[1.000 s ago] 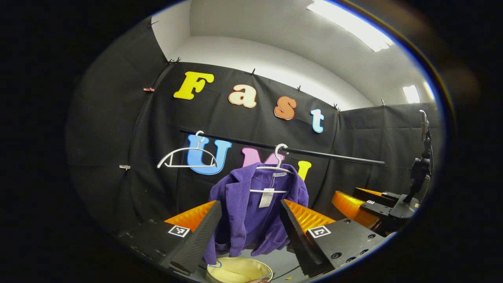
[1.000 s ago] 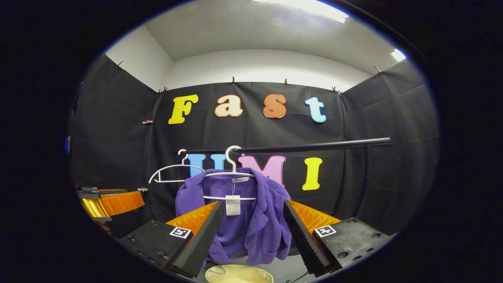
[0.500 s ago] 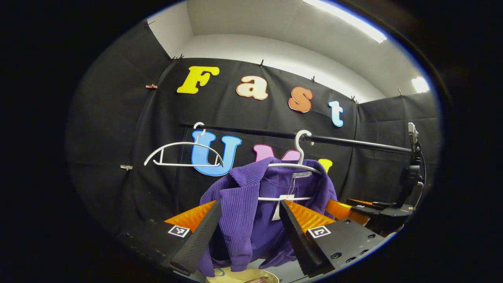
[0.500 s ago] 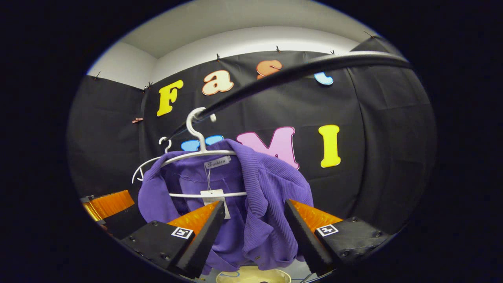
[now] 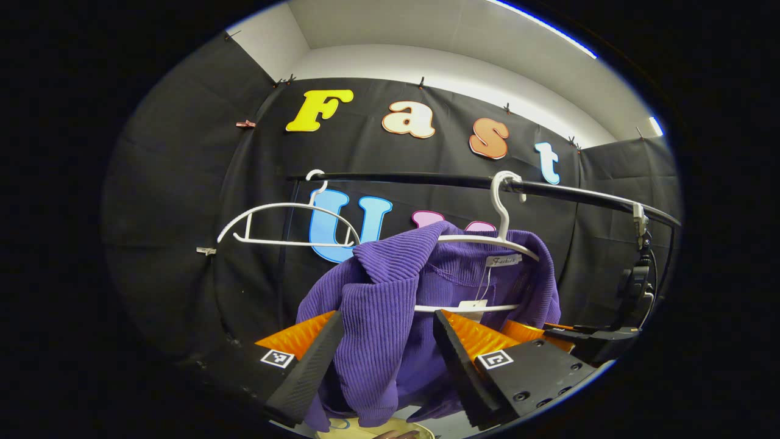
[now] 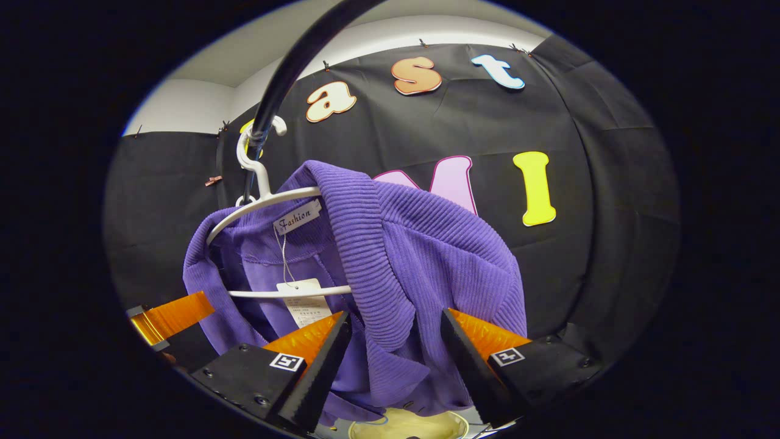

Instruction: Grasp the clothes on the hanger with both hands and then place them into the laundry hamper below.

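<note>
A: Where do your fingers stand?

B: Your left gripper (image 5: pixel 385 360) is spread wide, with the cardigan's (image 5: pixel 390 317) near shoulder hanging in the gap between the two fingers (image 5: pixel 308 372). Neither finger presses the cloth as far as the left gripper view shows; it holds nothing.

A: And the other one?

B: Your right gripper (image 6: pixel 395 366) is just as wide. The far shoulder and ribbed lapel of the cardigan (image 6: pixel 402 262) drop between its fingers (image 6: pixel 317 378), again with no pinch that you can see.

A: Where is the cardigan itself?

B: On the white hanger (image 5: pixel 493 241), whose hook sits over the black rail (image 5: pixel 426 179). In the right gripper view the hanger (image 6: pixel 262 198) and rail (image 6: pixel 286 73) rise up and to the left, and a paper tag (image 6: pixel 303 305) dangles at the collar.

A: Anything beside it?

B: A bare hanger (image 5: pixel 286 222) is further along the rail. You can see the other gripper's orange edge (image 6: pixel 173 314) at the cardigan's far side.

A: The hamper?

B: Its pale rim (image 6: pixel 408 424) shows straight below the cardigan, between your fingers.
</note>
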{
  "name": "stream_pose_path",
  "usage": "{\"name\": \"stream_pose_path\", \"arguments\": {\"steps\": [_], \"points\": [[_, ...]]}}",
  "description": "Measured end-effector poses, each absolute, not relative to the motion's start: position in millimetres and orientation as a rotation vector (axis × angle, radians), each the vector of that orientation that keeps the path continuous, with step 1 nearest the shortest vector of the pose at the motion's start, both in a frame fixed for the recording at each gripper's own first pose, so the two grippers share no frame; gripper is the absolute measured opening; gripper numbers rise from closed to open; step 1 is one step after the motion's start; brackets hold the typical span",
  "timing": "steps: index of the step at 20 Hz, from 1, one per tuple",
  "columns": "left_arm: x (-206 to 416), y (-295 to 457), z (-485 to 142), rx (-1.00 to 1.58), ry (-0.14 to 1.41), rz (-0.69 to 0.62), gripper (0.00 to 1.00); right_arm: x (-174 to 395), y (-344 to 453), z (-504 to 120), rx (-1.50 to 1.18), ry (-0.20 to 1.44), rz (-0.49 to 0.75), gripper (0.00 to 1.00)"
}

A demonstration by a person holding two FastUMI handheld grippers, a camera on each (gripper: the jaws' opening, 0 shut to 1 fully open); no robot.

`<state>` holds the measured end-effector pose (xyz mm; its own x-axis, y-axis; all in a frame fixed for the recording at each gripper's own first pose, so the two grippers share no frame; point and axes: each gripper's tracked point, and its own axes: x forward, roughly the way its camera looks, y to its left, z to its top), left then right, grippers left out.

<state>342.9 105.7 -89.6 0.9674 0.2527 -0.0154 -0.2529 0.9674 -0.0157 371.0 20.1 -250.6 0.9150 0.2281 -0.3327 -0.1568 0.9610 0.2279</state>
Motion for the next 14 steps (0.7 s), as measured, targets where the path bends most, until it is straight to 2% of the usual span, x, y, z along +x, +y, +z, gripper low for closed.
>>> {"name": "stream_pose_path", "arguments": {"steps": [2, 4, 5, 14], "points": [[347.6, 111.8, -96.2, -0.011, 0.028, 0.294, 0.93, 375.9, 21.9, -254.8, 0.2, 0.376, 0.213, 0.95], [346.0, 124.0, -94.4, 0.001, 0.006, 0.35, 0.93, 382.7, 20.8, -256.1, 0.201, 0.377, 0.215, 0.86], [346.2, 127.9, -90.7, -0.001, -0.018, 0.37, 0.93, 386.0, 20.3, -256.2, 0.208, 0.376, 0.216, 0.86], [382.5, 119.7, -106.6, -0.02, 0.014, 0.301, 0.93, 396.5, 17.0, -257.9, 0.222, 0.373, 0.211, 0.86]]}}
